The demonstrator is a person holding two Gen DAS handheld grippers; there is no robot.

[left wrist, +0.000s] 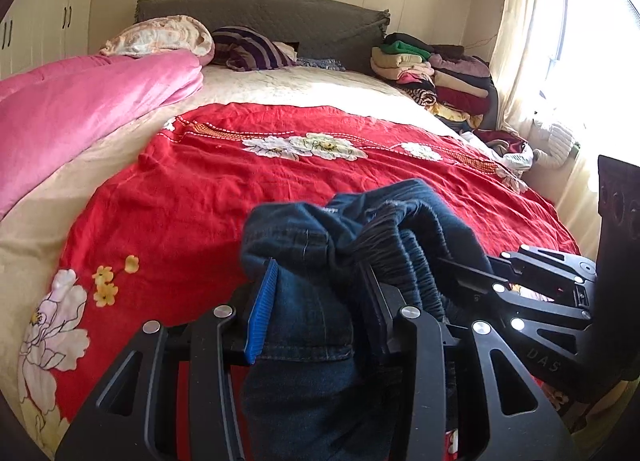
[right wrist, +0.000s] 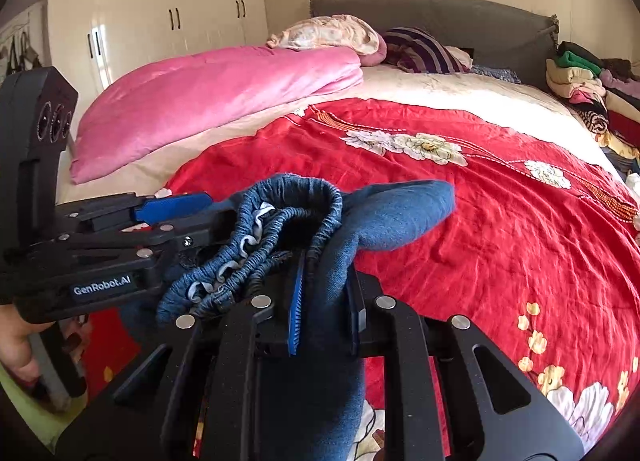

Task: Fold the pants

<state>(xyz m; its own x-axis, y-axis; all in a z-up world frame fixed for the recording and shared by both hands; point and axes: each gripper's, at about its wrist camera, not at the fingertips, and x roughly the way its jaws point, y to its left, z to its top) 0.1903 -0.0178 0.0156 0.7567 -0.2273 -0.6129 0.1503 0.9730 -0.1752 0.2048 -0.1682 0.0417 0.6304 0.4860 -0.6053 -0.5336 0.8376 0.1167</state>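
Observation:
A pair of dark blue denim pants with an elastic waistband is held up over the red flowered sheet. My left gripper is shut on the pants fabric. My right gripper is shut on the pants beside the waistband. The two grippers are close together, side by side. The right gripper shows at the right of the left wrist view. The left gripper shows at the left of the right wrist view. The pant legs hang below and are hidden.
A pink quilt lies along the bed's left side. Pillows rest at the grey headboard. A pile of folded clothes sits at the far right by a curtained window. White wardrobes stand at the left.

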